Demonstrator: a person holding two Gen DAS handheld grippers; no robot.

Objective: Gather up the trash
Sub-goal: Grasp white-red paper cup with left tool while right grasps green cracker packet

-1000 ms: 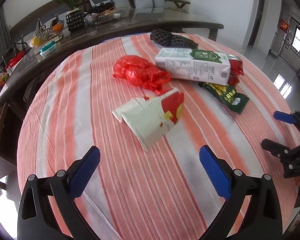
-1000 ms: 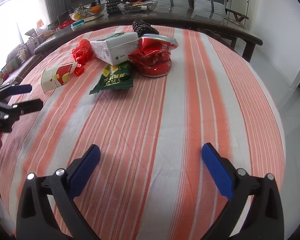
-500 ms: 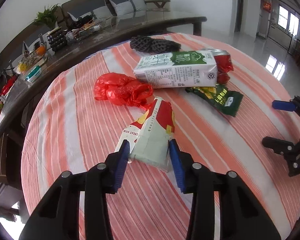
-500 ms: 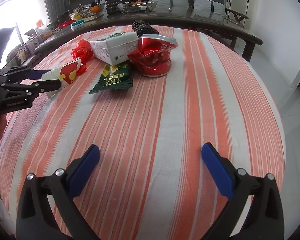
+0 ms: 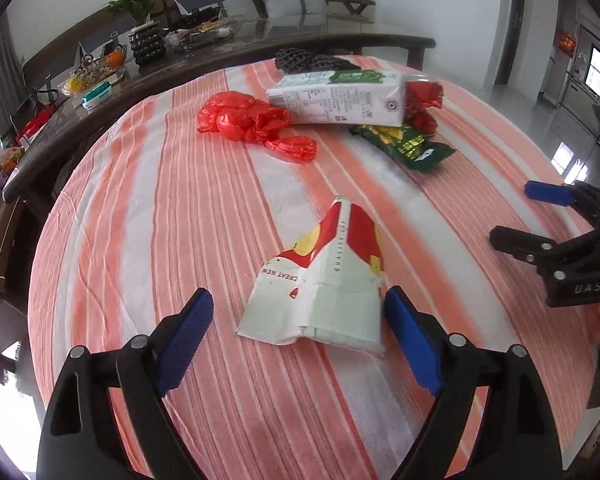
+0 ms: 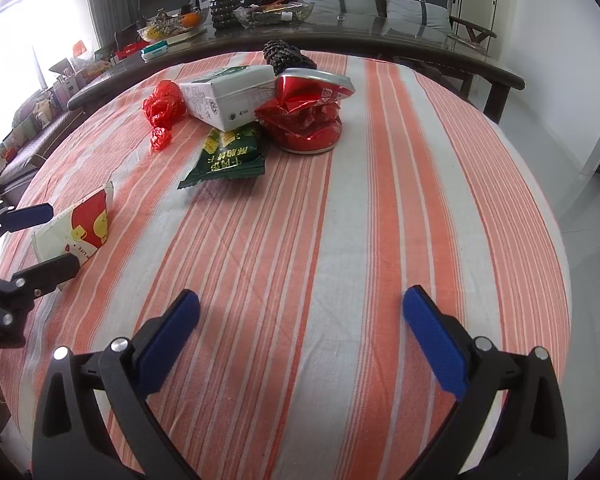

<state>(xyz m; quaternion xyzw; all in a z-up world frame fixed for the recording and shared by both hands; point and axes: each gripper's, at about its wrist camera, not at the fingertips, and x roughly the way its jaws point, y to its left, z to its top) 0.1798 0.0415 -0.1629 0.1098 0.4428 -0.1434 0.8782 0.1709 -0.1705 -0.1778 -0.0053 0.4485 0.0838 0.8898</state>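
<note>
The left claw (image 5: 296,320) is seen spread wide, its jaws having just been opening, with the flattened paper cup (image 5: 328,280) lying on the bench (image 5: 140,208) between the blue pads (image 5: 184,336). The right-hand pad appears to be at the cup's edge, though contact cannot be told; the other pad stands clear, so the cup is released rather than gripped. From the right wrist view the same left claw (image 6: 48,240) is shown from the side at the left edge, and the cup (image 6: 80,228) is seen lying flat on the striped cloth between its two fingers.

The right claw (image 6: 300,320) is held wide apart over bare cloth, with nothing between its pads. In the left wrist view it (image 5: 516,216) is seen at the right edge, well apart from the cup.

Farther out, a crumpled red plastic bag (image 5: 248,120), a white-and-green milk carton (image 5: 340,100) and a green snack wrapper (image 5: 408,144) are grouped near the bench's far side. The crushed red can (image 6: 308,116) is shown plainly only in the right wrist view; in the left wrist view it is mostly hidden behind the carton. A dark netted object (image 6: 284,56) lies behind the carton.
</note>
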